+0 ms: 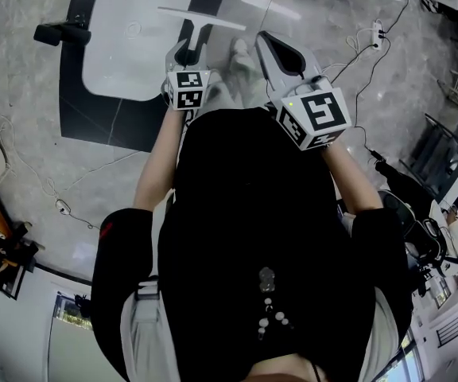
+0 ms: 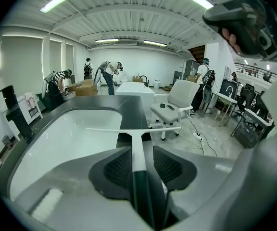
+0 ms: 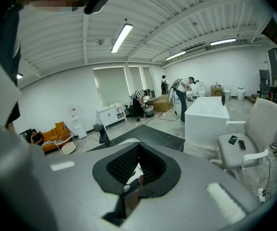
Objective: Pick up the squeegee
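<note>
A squeegee [image 1: 199, 17] with a white blade, a white neck and a dark grip points away from me over the right rim of a white bathtub [image 1: 137, 38]. In the left gripper view the squeegee [image 2: 137, 143] runs straight between the jaws. It lies against the left pad, and a narrow gap shows at the right pad. My left gripper [image 1: 188, 52] [image 2: 139, 150] is open around the handle. To its right, my right gripper [image 1: 264, 38] [image 3: 138, 146] hangs above the floor, its tips together and nothing held.
The tub [image 2: 56, 134] sits on a dark platform [image 1: 94, 126] with a black faucet stand [image 1: 60, 32] at its left. A white office chair [image 2: 174, 102] stands right of the tub. Cables and a power strip [image 1: 378, 32] lie on the floor. Several people work at the room's far end.
</note>
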### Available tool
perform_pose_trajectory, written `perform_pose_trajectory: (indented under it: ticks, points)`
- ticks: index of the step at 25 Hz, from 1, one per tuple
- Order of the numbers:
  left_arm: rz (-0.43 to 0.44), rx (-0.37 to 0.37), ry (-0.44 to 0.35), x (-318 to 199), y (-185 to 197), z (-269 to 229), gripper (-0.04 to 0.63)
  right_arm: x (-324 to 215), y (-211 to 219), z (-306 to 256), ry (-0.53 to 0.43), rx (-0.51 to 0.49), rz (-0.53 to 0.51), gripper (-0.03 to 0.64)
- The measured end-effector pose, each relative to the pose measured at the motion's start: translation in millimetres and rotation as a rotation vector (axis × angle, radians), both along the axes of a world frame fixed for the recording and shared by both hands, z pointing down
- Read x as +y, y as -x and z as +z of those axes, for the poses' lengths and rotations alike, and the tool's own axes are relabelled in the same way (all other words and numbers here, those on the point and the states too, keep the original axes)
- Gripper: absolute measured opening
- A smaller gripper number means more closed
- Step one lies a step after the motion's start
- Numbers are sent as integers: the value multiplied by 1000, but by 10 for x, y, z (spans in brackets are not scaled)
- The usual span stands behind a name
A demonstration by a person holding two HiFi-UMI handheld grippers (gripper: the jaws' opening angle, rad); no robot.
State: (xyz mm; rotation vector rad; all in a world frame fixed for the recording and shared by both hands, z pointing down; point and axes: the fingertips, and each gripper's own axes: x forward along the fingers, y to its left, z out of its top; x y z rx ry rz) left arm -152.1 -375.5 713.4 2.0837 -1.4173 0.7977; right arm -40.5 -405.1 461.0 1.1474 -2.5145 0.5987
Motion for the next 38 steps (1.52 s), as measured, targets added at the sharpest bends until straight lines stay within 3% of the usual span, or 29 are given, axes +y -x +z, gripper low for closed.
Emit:
perform_pose_trajectory:
  ticks: [16,20,38]
  points:
    - [-45,-39,54,-66,16,212,147,-46,-196,76,14,7,49,3]
    - [-59,-50,66,-58,30,236,118,-32,-222,64,14,8,56,3]
    - [-66,-30,40,39,65,74,98,153,-226,42,0,9,70,3]
